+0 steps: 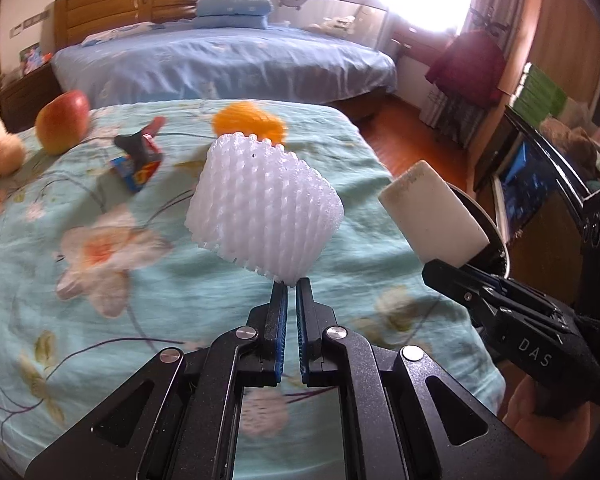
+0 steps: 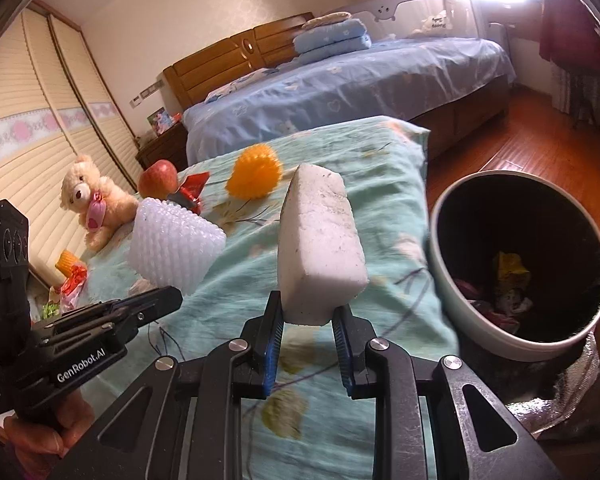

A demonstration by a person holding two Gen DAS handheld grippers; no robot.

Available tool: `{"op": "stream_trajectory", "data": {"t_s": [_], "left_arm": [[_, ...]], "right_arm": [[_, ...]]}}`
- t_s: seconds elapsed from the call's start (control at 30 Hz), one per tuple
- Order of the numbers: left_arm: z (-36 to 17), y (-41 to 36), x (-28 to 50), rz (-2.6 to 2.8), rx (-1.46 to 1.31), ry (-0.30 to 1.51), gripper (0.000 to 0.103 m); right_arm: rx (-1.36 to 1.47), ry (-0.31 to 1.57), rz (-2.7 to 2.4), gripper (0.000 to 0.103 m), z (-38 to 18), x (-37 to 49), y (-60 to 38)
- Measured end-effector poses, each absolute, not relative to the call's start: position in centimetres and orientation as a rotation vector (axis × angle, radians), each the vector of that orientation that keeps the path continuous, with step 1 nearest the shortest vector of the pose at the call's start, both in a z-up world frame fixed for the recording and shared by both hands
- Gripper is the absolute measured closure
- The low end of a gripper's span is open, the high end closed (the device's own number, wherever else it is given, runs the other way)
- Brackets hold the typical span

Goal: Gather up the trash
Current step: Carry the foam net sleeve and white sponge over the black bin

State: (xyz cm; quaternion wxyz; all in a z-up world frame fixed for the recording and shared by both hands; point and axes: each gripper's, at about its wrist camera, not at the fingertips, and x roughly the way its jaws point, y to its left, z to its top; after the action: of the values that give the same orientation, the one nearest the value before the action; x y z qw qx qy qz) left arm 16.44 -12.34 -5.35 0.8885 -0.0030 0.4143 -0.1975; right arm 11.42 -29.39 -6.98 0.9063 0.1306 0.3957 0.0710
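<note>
My left gripper (image 1: 291,285) is shut on the lower edge of a white foam fruit net (image 1: 264,208), held up above the floral bedspread. That white foam fruit net (image 2: 176,246) also shows at the left of the right wrist view, on the left gripper (image 2: 168,294). My right gripper (image 2: 310,318) is shut on a white foam block (image 2: 320,240), which stands upright between its blue pads. The same foam block (image 1: 432,216) appears at the right of the left wrist view. A round bin (image 2: 516,268) with trash inside sits on the floor to the right of the bed.
On the bedspread (image 1: 180,280) lie an orange foam net (image 1: 250,122), a red apple (image 1: 62,122), a crumpled snack wrapper (image 1: 138,160) and a teddy bear (image 2: 94,200). More wrappers (image 2: 70,280) lie at the left edge. A blue bed (image 2: 340,92) stands behind, wooden floor to the right.
</note>
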Motion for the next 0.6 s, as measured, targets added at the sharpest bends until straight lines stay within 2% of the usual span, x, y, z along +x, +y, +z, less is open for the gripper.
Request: {"op": "stream_trajectory", "data": {"t_s": [0.6], "left_arm": [[-5.0,-18.2,16.0,-0.503,0.074,0.861,0.099]], "right_arm": [[0.286,0.798,0.051,0.079,-6.8,9.4,-34.2]]}}
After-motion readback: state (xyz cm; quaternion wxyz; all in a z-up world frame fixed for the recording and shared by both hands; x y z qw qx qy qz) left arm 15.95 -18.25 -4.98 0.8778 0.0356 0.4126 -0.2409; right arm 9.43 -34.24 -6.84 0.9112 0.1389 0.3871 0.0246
